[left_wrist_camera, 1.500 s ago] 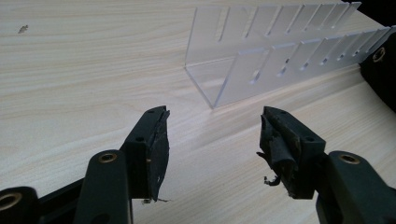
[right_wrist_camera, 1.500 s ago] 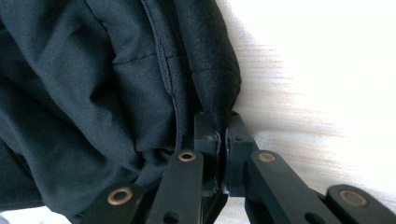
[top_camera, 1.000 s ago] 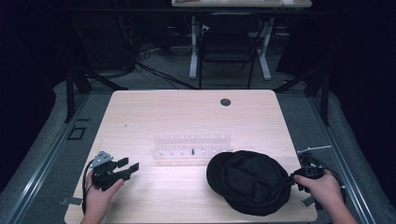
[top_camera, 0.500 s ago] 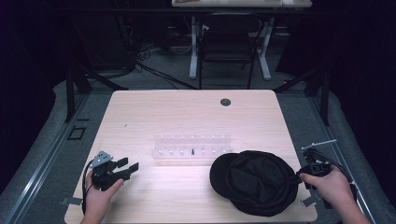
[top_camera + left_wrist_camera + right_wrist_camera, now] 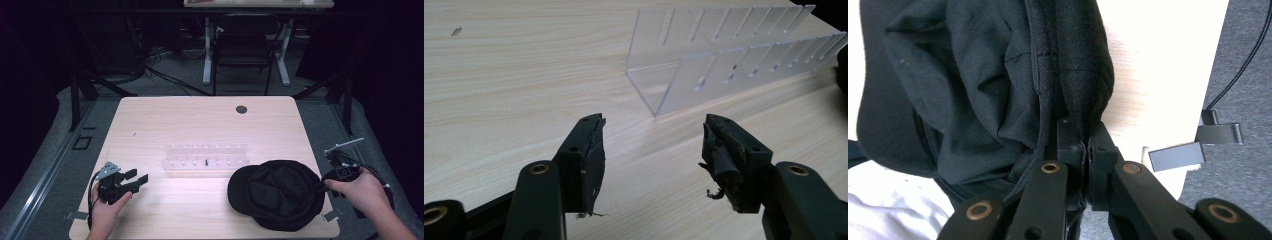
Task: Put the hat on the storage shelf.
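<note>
Cap (image 5: 277,192): black, lies near the table's front right corner, opening up, its dark inside showing; the brim points left, toward the middle of the front edge.
Cap edge: in the right gripper view a fold of the cap (image 5: 998,75) rim runs down between the two jaws, with the cloth bunched in creases above them.
Right gripper (image 5: 325,186): clamped together on the cap's right rim, at the table's right edge; the hand (image 5: 360,192) that holds it sits just off the table's front right corner.
Right gripper, close up (image 5: 1087,150): both jaws pressed flat on the fabric, no gap between them.
Left gripper (image 5: 137,180): near the table's front left corner, held by the left hand (image 5: 107,205), pointing right toward the rack; well apart from the cap.
Left gripper, close up (image 5: 651,150): jaws stand wide apart with nothing between them, bare wood below.
Rack (image 5: 206,156): clear, slotted, lies across the middle of the table, just behind and left of the cap; a small dark piece sits in it.
Rack, close up (image 5: 724,55): two clear slotted walls, ahead of the left jaws.
Table (image 5: 200,120): light wood, with a dark round hole (image 5: 241,109) near the back edge.
</note>
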`<state>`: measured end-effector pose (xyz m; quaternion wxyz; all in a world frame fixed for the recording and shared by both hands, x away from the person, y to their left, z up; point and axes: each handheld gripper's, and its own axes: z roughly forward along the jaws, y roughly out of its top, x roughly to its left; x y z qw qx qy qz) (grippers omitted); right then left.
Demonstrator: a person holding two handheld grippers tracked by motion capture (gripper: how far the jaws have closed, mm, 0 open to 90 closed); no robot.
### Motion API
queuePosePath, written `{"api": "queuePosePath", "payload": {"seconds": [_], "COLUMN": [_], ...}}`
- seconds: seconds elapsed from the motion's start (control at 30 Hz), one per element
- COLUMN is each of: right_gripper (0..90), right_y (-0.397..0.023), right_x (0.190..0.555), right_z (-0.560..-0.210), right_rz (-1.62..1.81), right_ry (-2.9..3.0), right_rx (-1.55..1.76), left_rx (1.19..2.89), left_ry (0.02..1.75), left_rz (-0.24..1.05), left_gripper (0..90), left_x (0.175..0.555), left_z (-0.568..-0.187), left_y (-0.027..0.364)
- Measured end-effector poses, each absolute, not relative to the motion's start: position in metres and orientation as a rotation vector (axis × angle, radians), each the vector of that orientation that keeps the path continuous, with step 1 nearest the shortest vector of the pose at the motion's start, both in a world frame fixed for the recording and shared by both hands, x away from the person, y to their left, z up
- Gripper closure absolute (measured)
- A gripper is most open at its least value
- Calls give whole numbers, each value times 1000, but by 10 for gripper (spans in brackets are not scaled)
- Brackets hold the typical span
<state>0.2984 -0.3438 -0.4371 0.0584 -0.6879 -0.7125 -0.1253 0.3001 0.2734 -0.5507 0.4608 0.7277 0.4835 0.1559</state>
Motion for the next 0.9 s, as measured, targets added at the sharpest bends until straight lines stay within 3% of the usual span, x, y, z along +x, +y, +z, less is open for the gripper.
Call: {"api": "queuePosePath", "payload": {"seconds": [0.9], "right_gripper": [872], "right_y": [-311], "right_x": [307], "right_z": [-362], "right_rz": [-385], "right_ry": [-2267], "right_rx": [-1992], "left_rx": [1778], "left_ry": [1188], "left_rz": [387], "left_gripper": [423], "left_x": [300], "left_z": [-551], "left_y": [274]}}
